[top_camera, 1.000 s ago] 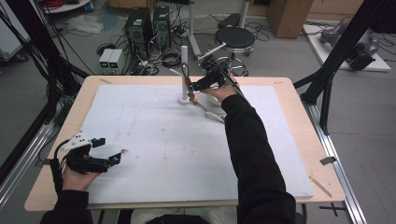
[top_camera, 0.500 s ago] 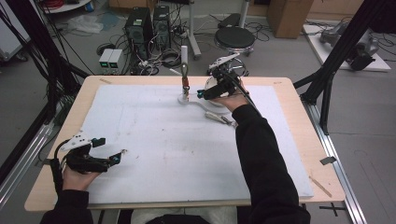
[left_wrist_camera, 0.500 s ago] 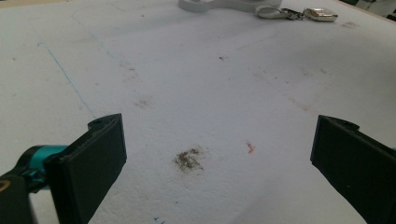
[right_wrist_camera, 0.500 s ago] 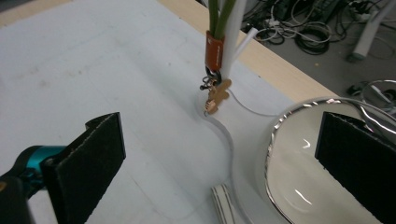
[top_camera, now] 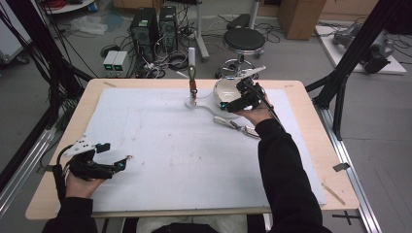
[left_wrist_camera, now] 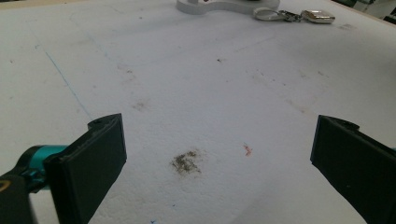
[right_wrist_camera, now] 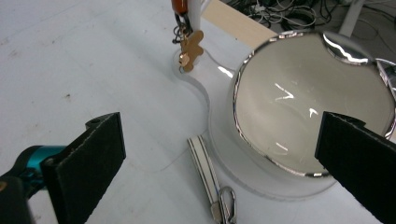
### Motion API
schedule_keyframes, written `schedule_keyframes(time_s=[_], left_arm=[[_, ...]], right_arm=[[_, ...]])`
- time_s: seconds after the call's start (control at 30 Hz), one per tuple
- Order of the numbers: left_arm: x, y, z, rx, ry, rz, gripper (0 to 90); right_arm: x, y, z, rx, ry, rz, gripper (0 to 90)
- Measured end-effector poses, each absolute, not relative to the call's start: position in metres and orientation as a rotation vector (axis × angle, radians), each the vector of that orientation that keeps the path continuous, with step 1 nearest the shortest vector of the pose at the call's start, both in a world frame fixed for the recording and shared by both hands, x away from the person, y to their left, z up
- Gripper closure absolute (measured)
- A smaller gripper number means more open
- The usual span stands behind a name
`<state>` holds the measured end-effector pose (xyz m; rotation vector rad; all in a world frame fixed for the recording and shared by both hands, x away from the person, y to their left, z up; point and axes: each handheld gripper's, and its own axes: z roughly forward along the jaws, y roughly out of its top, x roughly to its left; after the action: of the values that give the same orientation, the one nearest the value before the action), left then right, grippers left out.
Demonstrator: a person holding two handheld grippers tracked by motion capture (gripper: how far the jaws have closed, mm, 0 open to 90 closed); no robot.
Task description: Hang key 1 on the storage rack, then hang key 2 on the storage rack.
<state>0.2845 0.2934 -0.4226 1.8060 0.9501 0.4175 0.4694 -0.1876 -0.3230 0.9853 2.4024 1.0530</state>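
The right hand-held gripper (top_camera: 232,104) hovers with its jaws spread wide and empty over the shiny bowl (right_wrist_camera: 313,107) at the far side of the bench (top_camera: 311,145); a striped strap with a clip (right_wrist_camera: 208,179) lies just beside the bowl. The left hand-held gripper (top_camera: 119,160) (also released) rests near the front-left corner.

A striped strap (right_wrist_camera: 204,164) with metal clip lies flat beside the shiny bowl (right_wrist_camera: 308,105).
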Motion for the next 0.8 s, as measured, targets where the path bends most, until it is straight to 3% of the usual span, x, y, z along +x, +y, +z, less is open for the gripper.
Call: schedule_keyframes(time_s=[0.37,0.8], left_arm=[[0.286,0.293,-0.424,1.806,0.953,0.416,3.9],[0.286,0.293,-0.423,1.808,0.953,0.418,3.9]], right_arm=[[0.463,-0.211,-0.343,1.018,2.42,1.056,0.8],[0.462,-0.208,-0.354,0.995,2.464,1.043,0.9]])
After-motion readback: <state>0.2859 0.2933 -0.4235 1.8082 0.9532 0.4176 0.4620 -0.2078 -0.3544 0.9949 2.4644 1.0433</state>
